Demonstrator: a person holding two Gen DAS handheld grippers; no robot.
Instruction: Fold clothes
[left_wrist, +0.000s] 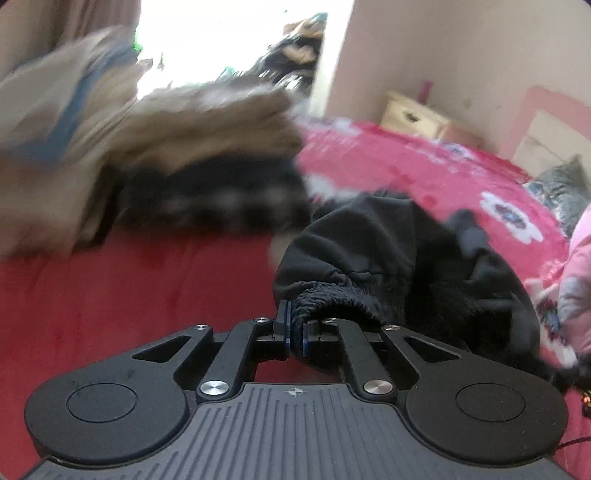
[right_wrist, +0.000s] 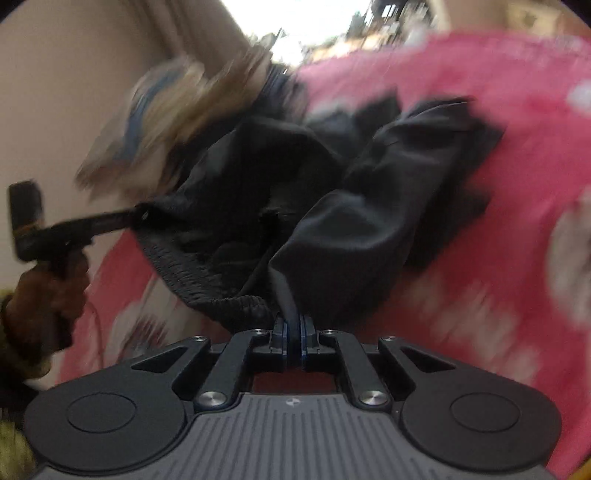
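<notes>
A black garment with an elastic waistband (left_wrist: 388, 266) hangs bunched over the pink flowered bedsheet (left_wrist: 424, 166). My left gripper (left_wrist: 294, 321) is shut on the gathered waistband at one end. My right gripper (right_wrist: 294, 328) is shut on the waistband's other end, and the black garment (right_wrist: 369, 206) spreads out ahead of it. The right wrist view also shows my left gripper (right_wrist: 136, 216) far left, clamped on the fabric and held by a hand. Both views are motion-blurred.
A pile of beige, blue and dark clothes (left_wrist: 147, 147) lies on the bed at the left. A cream nightstand (left_wrist: 413, 114) stands by the far wall. A grey pillow (left_wrist: 565, 188) and pink cloth (left_wrist: 580, 258) lie at the right edge.
</notes>
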